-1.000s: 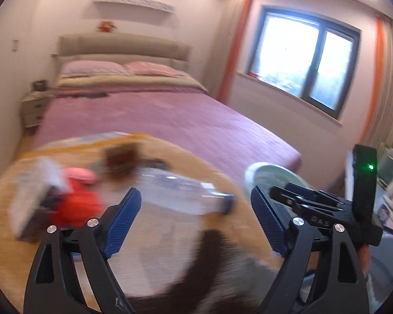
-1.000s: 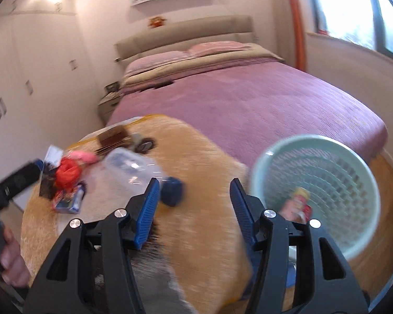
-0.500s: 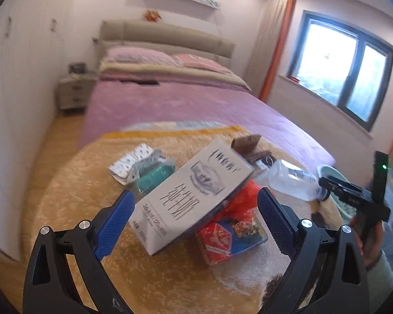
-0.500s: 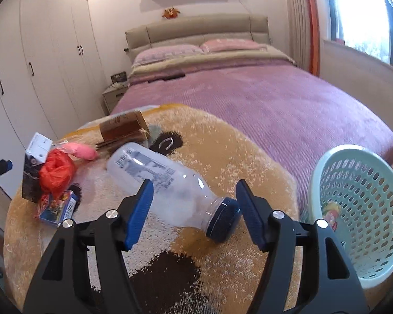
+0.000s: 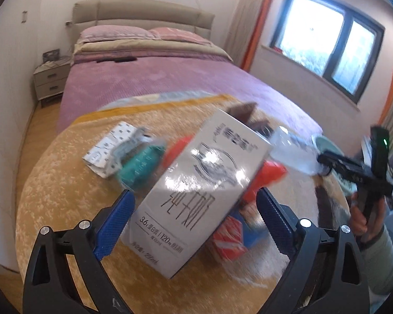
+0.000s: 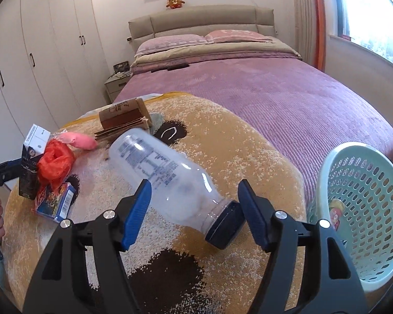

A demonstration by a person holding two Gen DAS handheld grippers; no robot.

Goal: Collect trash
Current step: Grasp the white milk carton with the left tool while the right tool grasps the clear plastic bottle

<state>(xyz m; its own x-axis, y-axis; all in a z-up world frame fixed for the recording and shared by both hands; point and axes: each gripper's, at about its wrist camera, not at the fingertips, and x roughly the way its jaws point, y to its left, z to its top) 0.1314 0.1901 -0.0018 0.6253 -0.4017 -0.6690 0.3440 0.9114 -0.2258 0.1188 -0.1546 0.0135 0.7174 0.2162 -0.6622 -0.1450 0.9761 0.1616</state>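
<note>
While its jaws widen, bottle between right gripper, seemingly untouched.

Left wrist view sits close over the rug's left side, angled down past a milk carton toward the bed in the upper centre. Right wrist view faces the same bed, close above a bottle, basket at right. Both share carton, bottle and rug.
</note>
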